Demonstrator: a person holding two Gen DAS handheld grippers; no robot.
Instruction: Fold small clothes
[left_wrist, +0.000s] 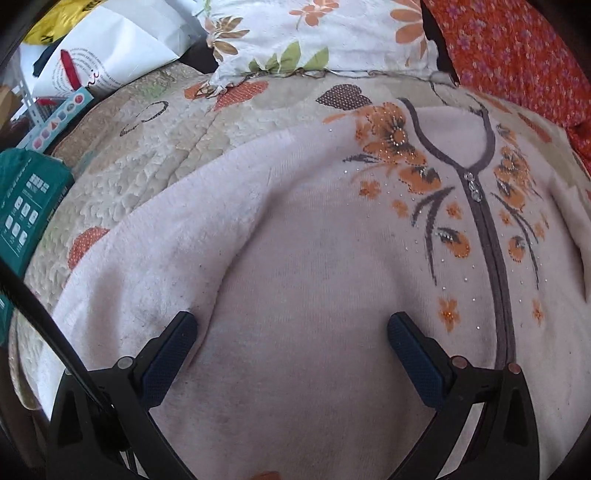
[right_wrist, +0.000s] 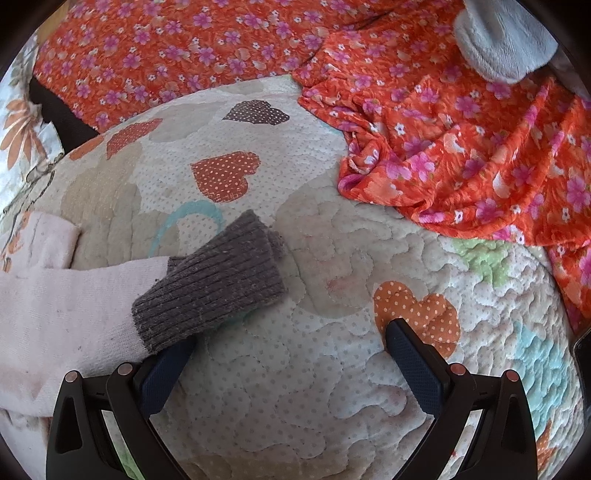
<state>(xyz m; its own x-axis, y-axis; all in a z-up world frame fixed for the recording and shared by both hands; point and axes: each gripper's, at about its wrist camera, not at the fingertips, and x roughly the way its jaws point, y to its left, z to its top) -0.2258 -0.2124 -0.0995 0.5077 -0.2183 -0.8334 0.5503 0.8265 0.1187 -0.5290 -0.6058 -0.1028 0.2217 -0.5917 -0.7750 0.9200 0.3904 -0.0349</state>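
Observation:
A pale pink zip cardigan with orange flowers and a grey zip band lies flat, front up, on a quilted bedspread. One sleeve is folded over its left side. My left gripper is open and empty, low over the cardigan's lower front. In the right wrist view the other sleeve lies stretched out, ending in a grey ribbed cuff. My right gripper is open and empty over the quilt; its left finger is partly hidden beneath the cuff's near edge.
An orange floral cloth is bunched at the back right. A white floral pillow lies behind the cardigan. A teal box, a white bag and a grey plush item lie at the edges.

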